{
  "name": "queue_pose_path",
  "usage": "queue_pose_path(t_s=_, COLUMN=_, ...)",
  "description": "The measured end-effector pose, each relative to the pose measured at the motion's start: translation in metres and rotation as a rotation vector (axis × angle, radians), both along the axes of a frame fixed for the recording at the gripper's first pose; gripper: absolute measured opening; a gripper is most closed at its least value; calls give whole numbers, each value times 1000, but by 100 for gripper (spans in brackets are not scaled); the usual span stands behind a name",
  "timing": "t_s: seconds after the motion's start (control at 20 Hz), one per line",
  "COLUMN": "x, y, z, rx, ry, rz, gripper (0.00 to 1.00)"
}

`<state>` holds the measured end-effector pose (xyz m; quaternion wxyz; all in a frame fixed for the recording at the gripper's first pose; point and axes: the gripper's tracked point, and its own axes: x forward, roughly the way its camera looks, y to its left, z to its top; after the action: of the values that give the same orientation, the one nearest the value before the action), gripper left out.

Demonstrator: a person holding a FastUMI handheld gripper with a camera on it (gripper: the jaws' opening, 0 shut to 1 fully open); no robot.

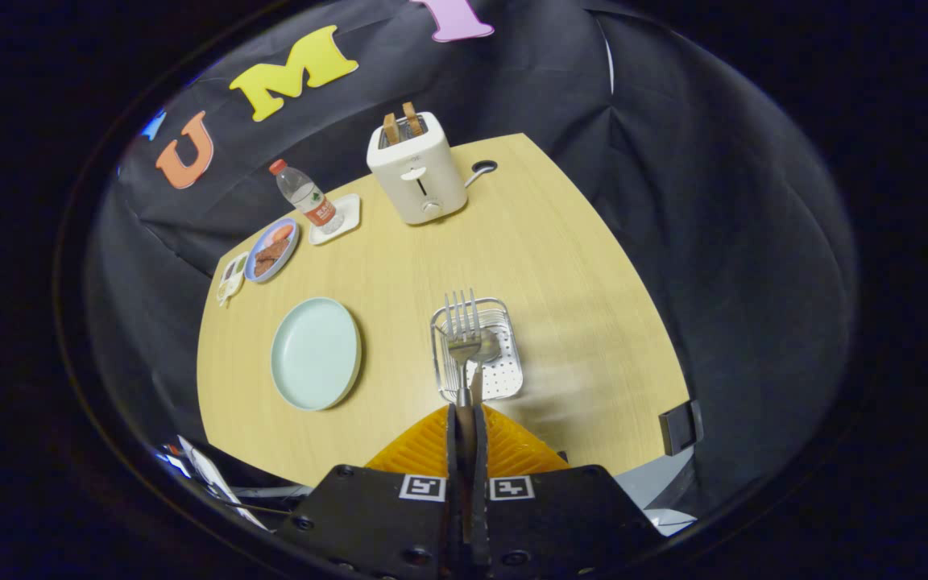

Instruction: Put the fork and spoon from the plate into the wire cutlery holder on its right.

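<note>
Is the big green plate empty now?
Yes, empty. The pale green plate shows only bare surface. The gripper is shut on the fork over the wire cutlery holder, where the spoon already lies.

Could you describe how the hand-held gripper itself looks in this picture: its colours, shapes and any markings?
The hand-held gripper has a black body with screw holes along its front edge. On it sit two small square markers, white with black patterns, one on each side of the middle. Its two fingers are orange with fine ribbed surfaces, edged inside by dark narrow strips. Together they form a wedge shape narrowing forward.
</note>
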<state>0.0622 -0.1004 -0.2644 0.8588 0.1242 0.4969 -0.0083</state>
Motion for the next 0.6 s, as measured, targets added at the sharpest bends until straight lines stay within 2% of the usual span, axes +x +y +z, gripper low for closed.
queue_pose_path(t_s=0.15, x=3, y=1, z=5, rx=1, ry=-7, rz=9, gripper=8)
queue_pose_path(t_s=0.3, x=9, y=1, z=14, rx=-8, ry=-32, rz=12, gripper=1)
queue_pose_path(t_s=0.6, x=12, y=7, z=18, rx=12, ry=-36, rz=14, gripper=1)
